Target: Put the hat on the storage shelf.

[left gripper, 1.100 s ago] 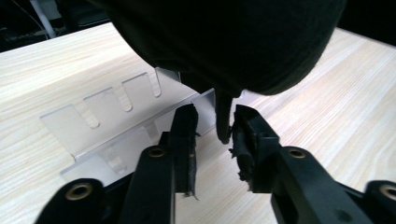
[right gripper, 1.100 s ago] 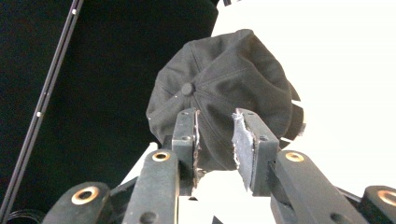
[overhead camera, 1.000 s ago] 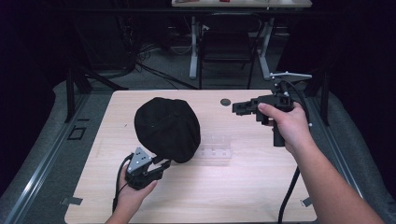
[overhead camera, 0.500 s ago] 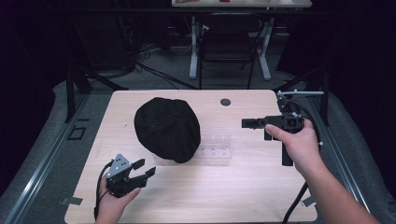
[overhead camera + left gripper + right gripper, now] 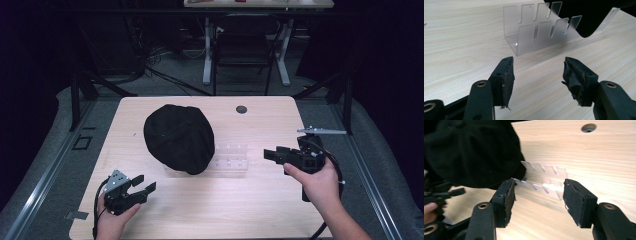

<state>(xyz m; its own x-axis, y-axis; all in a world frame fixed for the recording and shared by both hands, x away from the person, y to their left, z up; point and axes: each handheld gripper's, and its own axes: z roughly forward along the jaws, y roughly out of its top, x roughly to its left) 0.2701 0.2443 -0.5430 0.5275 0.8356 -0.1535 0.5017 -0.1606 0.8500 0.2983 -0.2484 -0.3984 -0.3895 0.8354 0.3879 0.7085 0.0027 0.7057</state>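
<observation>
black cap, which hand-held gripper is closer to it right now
Left. The left hand-held gripper sits just below the black cap, near its front edge; the right hand-held gripper is farther off to its right.

We drew the left gripper (image 5: 142, 188) back off the black cap (image 5: 179, 137) toward the table's near edge, and lowered the right gripper (image 5: 270, 154), seemingly nearer the clear rack (image 5: 231, 159).

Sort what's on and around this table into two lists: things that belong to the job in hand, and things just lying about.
Belongs to the job:
black cap, resting on the rack
clear slotted rack
left gripper, open, empty
right gripper, open, empty

Just lying about:
round hole in the table
chair behind the table
cables on the floor
</observation>
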